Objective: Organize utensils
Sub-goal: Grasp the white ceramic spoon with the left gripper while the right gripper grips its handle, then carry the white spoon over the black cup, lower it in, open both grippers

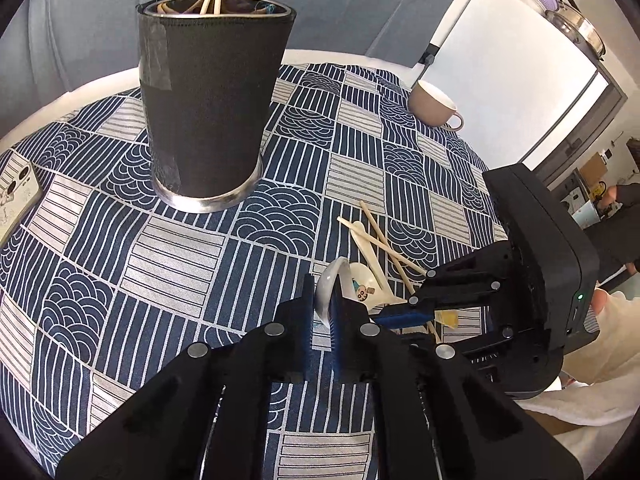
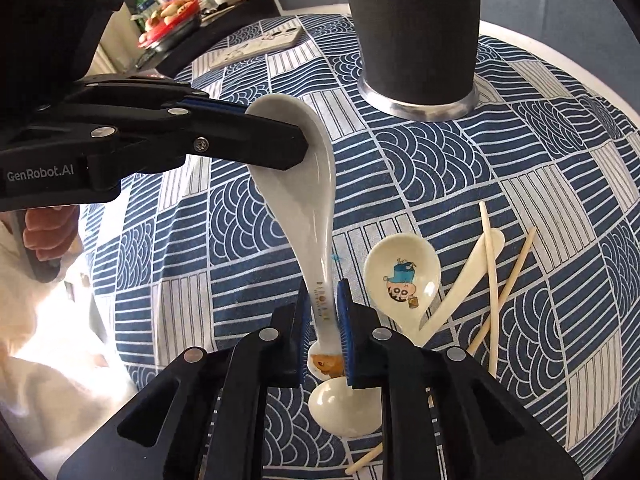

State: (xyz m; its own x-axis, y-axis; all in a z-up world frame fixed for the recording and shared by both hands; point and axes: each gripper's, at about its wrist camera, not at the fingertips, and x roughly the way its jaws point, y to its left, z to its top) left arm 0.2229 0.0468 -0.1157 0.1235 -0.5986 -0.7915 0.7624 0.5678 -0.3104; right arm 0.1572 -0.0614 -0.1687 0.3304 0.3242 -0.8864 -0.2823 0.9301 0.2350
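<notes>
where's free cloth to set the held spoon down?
Free: the tablecloth between the holder, the phone and the left gripper; also between holder and mug. Crowded: by the right gripper, with the cartoon spoon and chopsticks.

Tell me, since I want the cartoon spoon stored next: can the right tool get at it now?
Probably not yet: the right tool is shut on the white spoon, which the left tool also grips. The cartoon spoon lies uncovered alongside.

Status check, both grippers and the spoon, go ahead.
Left gripper and right gripper both shut on white ceramic spoon. Black-sleeved metal utensil holder ahead, path unobstructed.
</notes>
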